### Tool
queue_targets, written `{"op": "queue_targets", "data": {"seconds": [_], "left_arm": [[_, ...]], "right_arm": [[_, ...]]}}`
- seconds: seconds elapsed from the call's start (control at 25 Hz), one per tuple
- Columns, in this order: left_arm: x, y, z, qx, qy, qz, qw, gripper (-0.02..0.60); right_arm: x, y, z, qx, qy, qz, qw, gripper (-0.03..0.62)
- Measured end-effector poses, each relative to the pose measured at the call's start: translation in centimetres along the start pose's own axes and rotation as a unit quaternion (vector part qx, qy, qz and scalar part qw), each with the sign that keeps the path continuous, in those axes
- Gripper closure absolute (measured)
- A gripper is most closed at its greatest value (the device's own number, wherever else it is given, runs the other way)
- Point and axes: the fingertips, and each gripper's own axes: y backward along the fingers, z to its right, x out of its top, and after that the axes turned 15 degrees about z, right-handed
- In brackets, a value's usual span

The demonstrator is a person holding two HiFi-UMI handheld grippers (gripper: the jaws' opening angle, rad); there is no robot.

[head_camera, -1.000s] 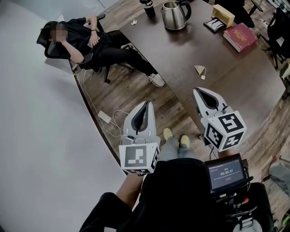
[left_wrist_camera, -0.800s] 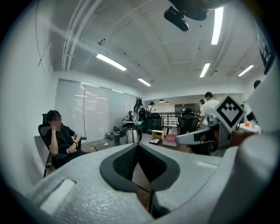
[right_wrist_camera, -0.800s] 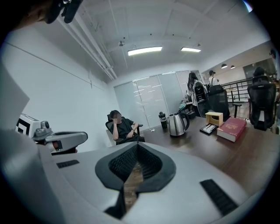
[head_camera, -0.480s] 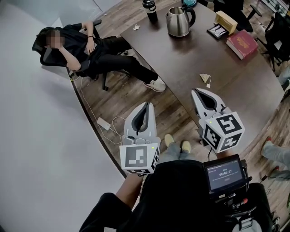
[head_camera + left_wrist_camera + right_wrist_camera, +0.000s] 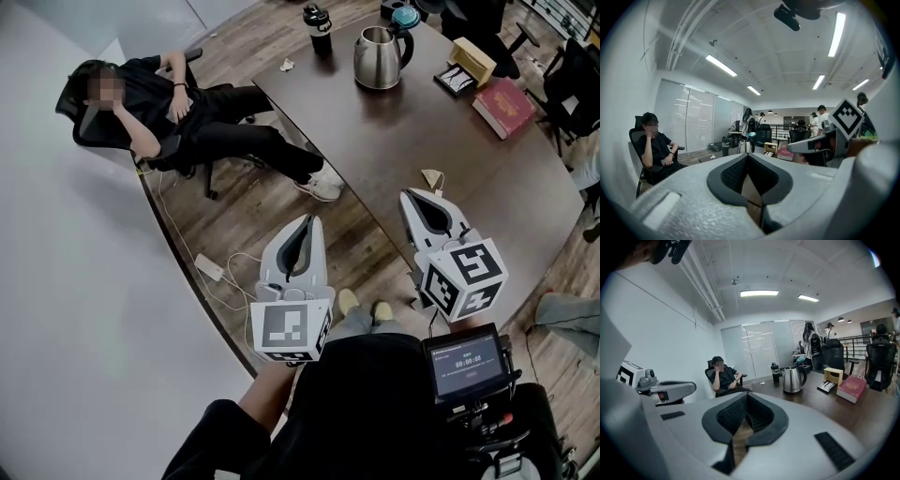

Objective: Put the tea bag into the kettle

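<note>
Head view is showing the left gripper (image 5: 302, 227) and right gripper (image 5: 419, 202) hovering, jaws closed on nothing, while the tea bag (image 5: 431, 178) is lying on the table (image 5: 422, 122) between the kettle (image 5: 379, 58) and the right gripper.

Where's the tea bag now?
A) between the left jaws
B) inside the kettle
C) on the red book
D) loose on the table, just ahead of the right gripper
D: the tea bag lies on the table just beyond the right gripper, well short of the kettle.
</note>
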Motion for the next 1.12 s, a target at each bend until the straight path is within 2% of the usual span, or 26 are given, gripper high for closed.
{"op": "queue_targets", "data": {"seconds": [0.24, 0.52, 0.8, 0.96, 1.12], "left_arm": [[-0.7, -0.6, 0.5, -0.012, -0.001, -0.003, 0.9999, 0.575], [-1.4, -2.5, 0.1, -0.043, 0.011, -0.002, 0.9990, 0.575], [-1.1, -4.5, 1.9, -0.060, 0.012, 0.004, 0.9981, 0.575], [-1.2, -7.7, 2.8, -0.061, 0.009, 0.002, 0.9981, 0.575], [-0.8, -7.9, 3.1, -0.065, 0.008, 0.004, 0.9978, 0.575]], "right_arm": [[-0.5, 0.4, 0.5, -0.008, 0.005, -0.003, 1.000, 0.588], [-1.0, 0.3, 1.3, -0.040, 0.013, -0.012, 0.999, 0.588], [-0.7, 0.6, 3.6, -0.053, 0.016, -0.010, 0.998, 0.588], [-0.4, -0.6, 6.8, -0.058, 0.015, -0.013, 0.998, 0.588], [-0.1, -0.1, 7.7, -0.071, 0.031, -0.015, 0.997, 0.588]]}}
